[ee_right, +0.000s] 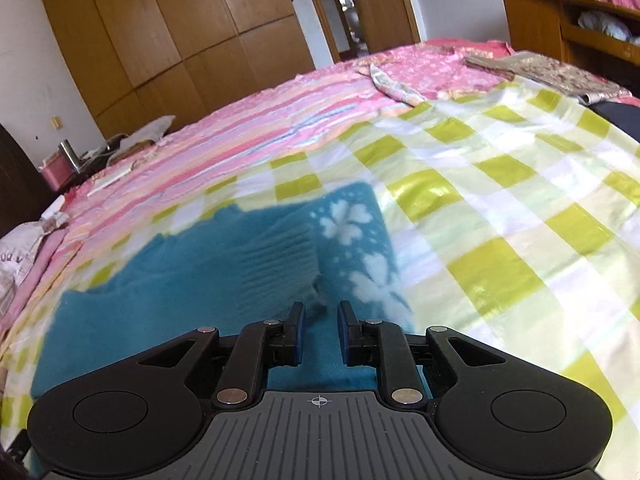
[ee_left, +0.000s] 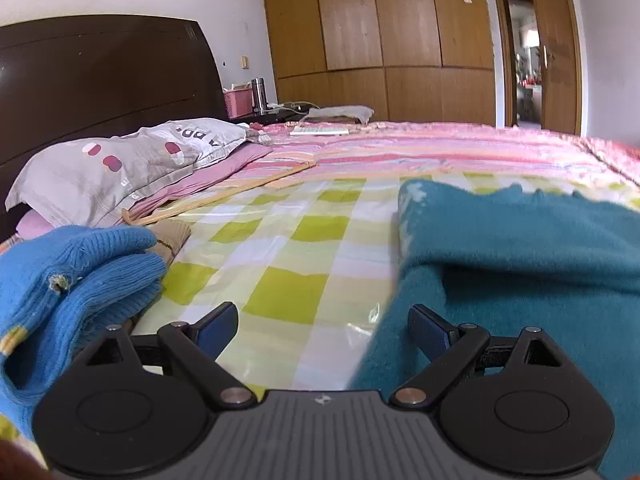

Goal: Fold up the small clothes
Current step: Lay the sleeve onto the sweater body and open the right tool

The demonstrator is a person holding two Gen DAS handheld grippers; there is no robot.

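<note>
Teal sweater (ee_right: pixel 192 280), soft and fuzzy with pale flower prints along one side, lies spread on the green-and-white checked sheet (ee_right: pixel 500 208) of the bed, already doubled over itself: one panel rests on another, with a ribbed band lying across the middle. Laid flat like this it gives a broad, even surface, which suits pressing in a further fold.

Right tongs (ee_right: pixel 320 328) hover just over the near part of the sweater, pointing down at the seam beside the flower panel. Their jaws stand narrow, a small gap between them, and nothing is pinched in that gap; the cloth shows through underneath. I judge they have let the fabric go or are about to take a fresh hold of it.

Left tongs (ee_left: pixel 320 330) sit low at the sweater's other edge, jaws wide apart and empty; one pad (ee_left: pixel 426 330) overlaps the teal cloth in the view, though whether it touches is unclear.

Further out, a blue knitted garment (ee_left: pixel 80 272) lies bunched to the side, probably waiting its turn. Beyond are a pillow (ee_left: pixel 120 164), a striped pink bedspread (ee_left: pixel 440 144) and a wooden wardrobe (ee_left: pixel 380 20).
</note>
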